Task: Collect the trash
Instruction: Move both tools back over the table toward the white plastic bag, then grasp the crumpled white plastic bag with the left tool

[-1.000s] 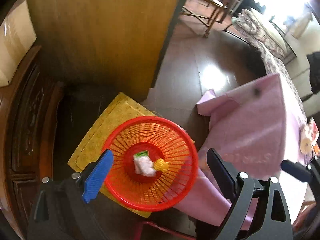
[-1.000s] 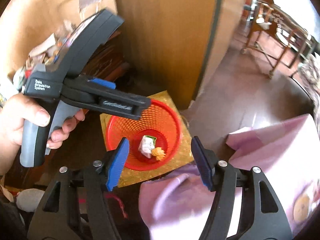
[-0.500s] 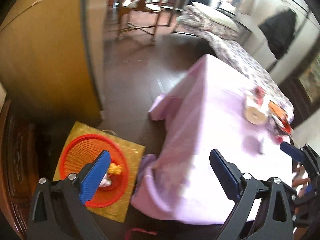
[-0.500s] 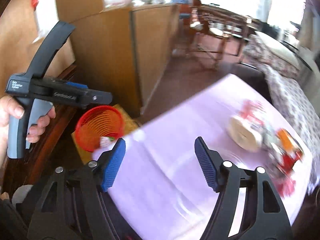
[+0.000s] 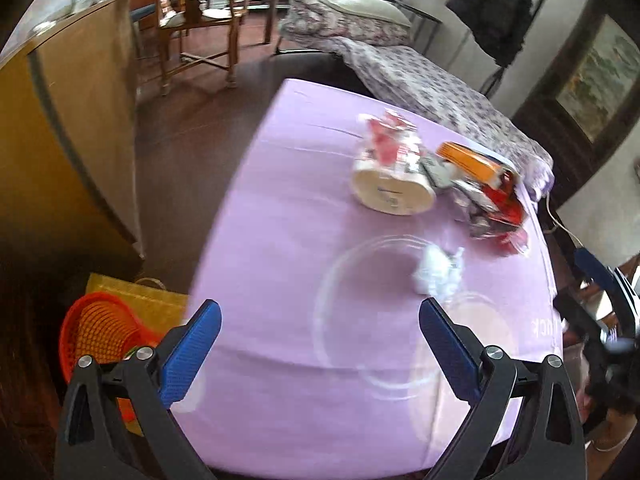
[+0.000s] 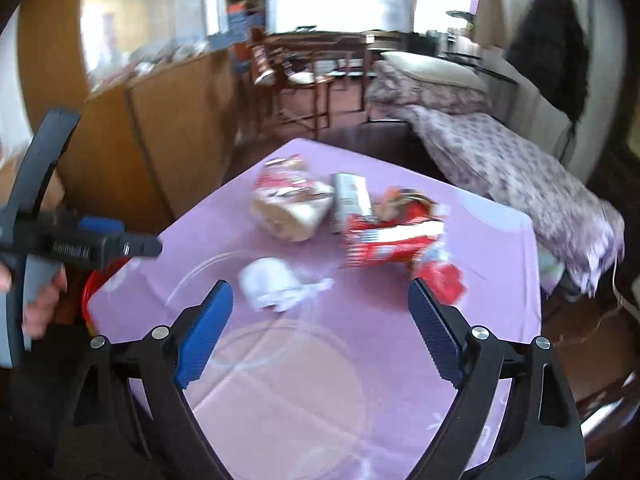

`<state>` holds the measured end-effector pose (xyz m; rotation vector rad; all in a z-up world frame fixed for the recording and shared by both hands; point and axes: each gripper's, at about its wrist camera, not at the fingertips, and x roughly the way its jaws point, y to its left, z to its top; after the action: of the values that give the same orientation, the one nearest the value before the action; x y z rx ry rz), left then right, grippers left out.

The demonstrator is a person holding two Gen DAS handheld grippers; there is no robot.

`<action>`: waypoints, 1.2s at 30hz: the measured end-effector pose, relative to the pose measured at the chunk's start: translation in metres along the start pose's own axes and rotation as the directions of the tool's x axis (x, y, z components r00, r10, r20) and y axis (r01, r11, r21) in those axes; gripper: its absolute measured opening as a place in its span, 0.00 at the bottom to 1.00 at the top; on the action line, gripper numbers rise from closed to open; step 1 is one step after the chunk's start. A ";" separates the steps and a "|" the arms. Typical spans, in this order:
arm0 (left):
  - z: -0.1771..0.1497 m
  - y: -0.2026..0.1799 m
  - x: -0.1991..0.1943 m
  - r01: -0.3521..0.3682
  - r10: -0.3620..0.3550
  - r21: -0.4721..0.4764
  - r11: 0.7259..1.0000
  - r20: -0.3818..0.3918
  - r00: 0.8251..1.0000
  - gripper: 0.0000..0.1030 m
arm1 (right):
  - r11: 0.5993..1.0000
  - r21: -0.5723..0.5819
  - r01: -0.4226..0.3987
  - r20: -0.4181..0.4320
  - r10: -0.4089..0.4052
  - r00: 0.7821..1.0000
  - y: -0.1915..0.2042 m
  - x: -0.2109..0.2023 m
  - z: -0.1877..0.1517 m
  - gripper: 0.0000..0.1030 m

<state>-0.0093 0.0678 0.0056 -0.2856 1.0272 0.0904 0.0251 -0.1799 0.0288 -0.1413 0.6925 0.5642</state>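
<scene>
Trash: scattered over the lilac tablecloth (image 6: 304, 392) in front of me, none of it in either tool.
Crumpled white wad (image 6: 272, 282): the nearest piece, lying on the cloth just beyond my right gripper's blue pads; in the left view the same wad (image 5: 438, 270) sits just past the right-hand pad.
Paper cup (image 5: 390, 188): tipped on its side, pale bottom facing my left camera, red print on its wall.
Red snack wrapper (image 6: 390, 240): crushed, right of the cup, touching a small grey-white carton (image 6: 348, 200) that lies between the two.
Orange packet (image 5: 470, 160): behind the red pile in the left view, near the far edge of the table.
Left gripper (image 5: 320, 344): spread as wide as I have it, nothing between the pads, pointing down at bare cloth.
Right gripper (image 6: 320, 332): jaws have just been opening and stand wide, with only cloth between them.
Red basket (image 5: 102, 332): on the floor at the table's left corner, on a yellow mat (image 5: 140, 298), partly hidden behind my left finger.
My left hand (image 6: 42, 304): seen from the right camera, wrapped round the grey handle at the left edge.
Blur: both views are smeared, so the print on the wrappers cannot be read.
</scene>
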 end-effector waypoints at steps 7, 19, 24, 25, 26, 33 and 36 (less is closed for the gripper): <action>0.003 -0.045 0.028 0.026 -0.025 0.098 0.995 -0.009 1.000 0.94 | 0.981 0.170 0.095 0.020 -0.100 0.995 -0.054 0.010 -0.014 0.84; 0.010 -0.089 0.063 0.063 -0.057 0.199 0.978 -0.035 0.998 0.94 | 0.964 0.215 0.159 -0.005 -0.162 0.987 -0.084 0.020 -0.026 0.84; 0.011 -0.101 0.074 0.069 -0.059 0.225 0.972 -0.048 0.997 0.94 | 0.962 0.215 0.169 -0.014 -0.170 0.985 -0.085 0.023 -0.027 0.84; 0.012 -0.101 0.074 0.068 -0.058 0.229 0.971 -0.048 0.997 0.94 | 0.961 0.215 0.172 -0.014 -0.173 0.985 -0.085 0.023 -0.027 0.84; 0.011 -0.102 0.076 0.066 -0.056 0.231 0.971 -0.048 0.997 0.94 | 0.961 0.215 0.173 -0.014 -0.174 0.985 -0.084 0.023 -0.027 0.84; 0.010 -0.103 0.084 0.053 -0.044 0.231 0.972 -0.043 0.998 0.94 | 0.958 0.227 0.176 -0.004 -0.180 0.984 -0.086 0.019 -0.027 0.86; 0.010 -0.102 0.086 0.049 -0.042 0.232 0.971 -0.034 0.999 0.94 | 0.958 0.228 0.175 -0.003 -0.179 0.984 -0.087 0.019 -0.027 0.86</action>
<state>0.0644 -0.0322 -0.0430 -0.0966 1.0480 -0.0764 0.0687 -0.2526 -0.0092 0.0162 0.7138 0.3109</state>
